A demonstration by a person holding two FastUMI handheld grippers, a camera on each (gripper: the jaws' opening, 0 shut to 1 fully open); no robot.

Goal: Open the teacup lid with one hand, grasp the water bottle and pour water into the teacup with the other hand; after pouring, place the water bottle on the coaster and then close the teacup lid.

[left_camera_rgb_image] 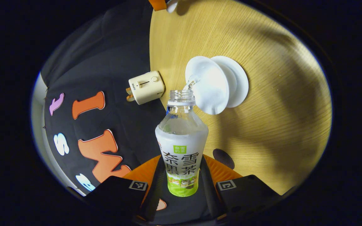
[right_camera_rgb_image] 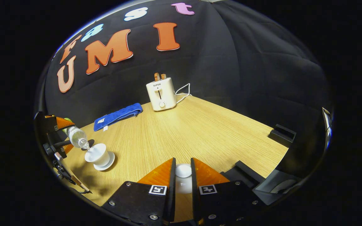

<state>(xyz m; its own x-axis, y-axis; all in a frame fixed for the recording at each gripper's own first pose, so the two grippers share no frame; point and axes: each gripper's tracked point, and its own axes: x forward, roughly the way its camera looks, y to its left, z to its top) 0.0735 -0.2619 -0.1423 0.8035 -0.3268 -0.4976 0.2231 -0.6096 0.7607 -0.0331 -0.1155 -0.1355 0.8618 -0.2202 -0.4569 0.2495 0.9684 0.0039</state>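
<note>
A recording booth: black cloth wall (right_camera_rgb_image: 247, 62) behind a wooden table (right_camera_rgb_image: 200, 131).

The table (right_camera_rgb_image: 200, 131) is pale wood-grain with a smooth, matt finish. The water bottle (left_camera_rgb_image: 181, 141) is clear glossy plastic wrapped in a printed label, the teacup (left_camera_rgb_image: 207, 84) smooth glazed white ceramic. The folded towel (right_camera_rgb_image: 118, 116) looks like soft blue cloth, the toaster (right_camera_rgb_image: 161, 93) smooth cream plastic.
</note>
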